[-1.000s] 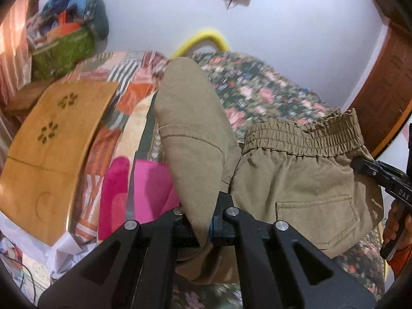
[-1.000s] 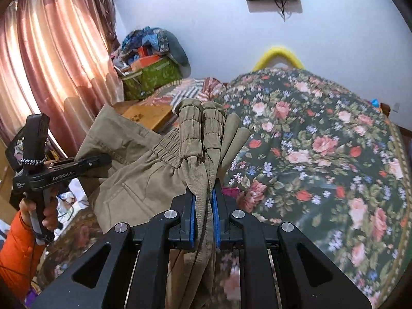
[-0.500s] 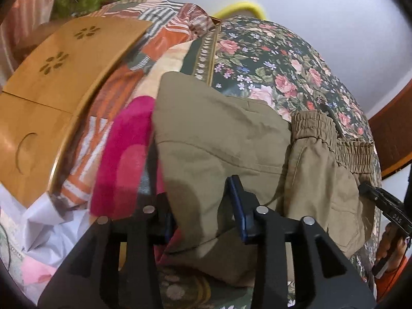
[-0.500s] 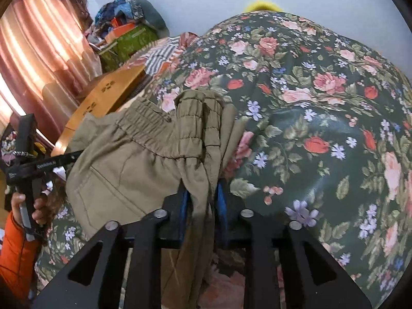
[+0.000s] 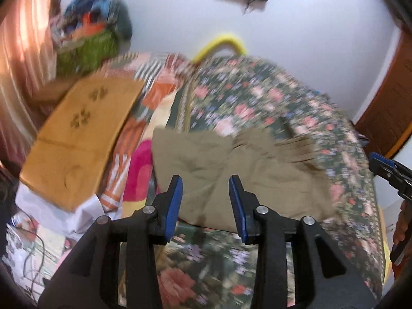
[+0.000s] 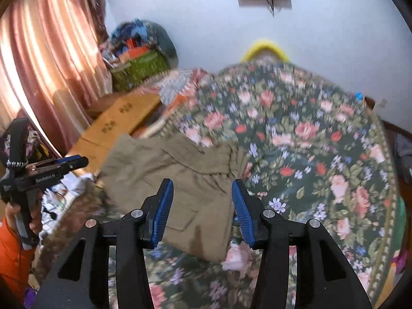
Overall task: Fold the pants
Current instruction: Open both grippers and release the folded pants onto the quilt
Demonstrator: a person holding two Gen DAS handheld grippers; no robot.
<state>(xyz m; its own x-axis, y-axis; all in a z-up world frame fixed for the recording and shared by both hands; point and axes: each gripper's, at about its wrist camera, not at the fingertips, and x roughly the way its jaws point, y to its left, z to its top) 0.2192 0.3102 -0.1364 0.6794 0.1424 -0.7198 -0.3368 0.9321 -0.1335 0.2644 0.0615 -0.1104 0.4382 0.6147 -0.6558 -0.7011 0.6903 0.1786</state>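
Observation:
The khaki pants (image 5: 231,170) lie folded in a flat bundle on the floral bedspread (image 5: 270,103); they also show in the right wrist view (image 6: 180,175), with the back pocket facing up. My left gripper (image 5: 206,200) is open and empty, just above the near edge of the pants. My right gripper (image 6: 202,206) is open and empty, above the pocket side of the pants. Each gripper shows at the edge of the other's view, the right one (image 5: 386,170) and the left one (image 6: 51,167).
A wooden lap table (image 5: 77,134) lies on the striped blanket left of the pants. A pink cloth (image 5: 139,170) lies beside the pants. A pile of clothes and a green bag (image 5: 87,46) sit by the curtain (image 6: 38,64). A cable lies low on the left (image 5: 33,244).
Both grippers have let go of the pants and opened. They have pulled back and lifted. The pants now lie flat on the bed.

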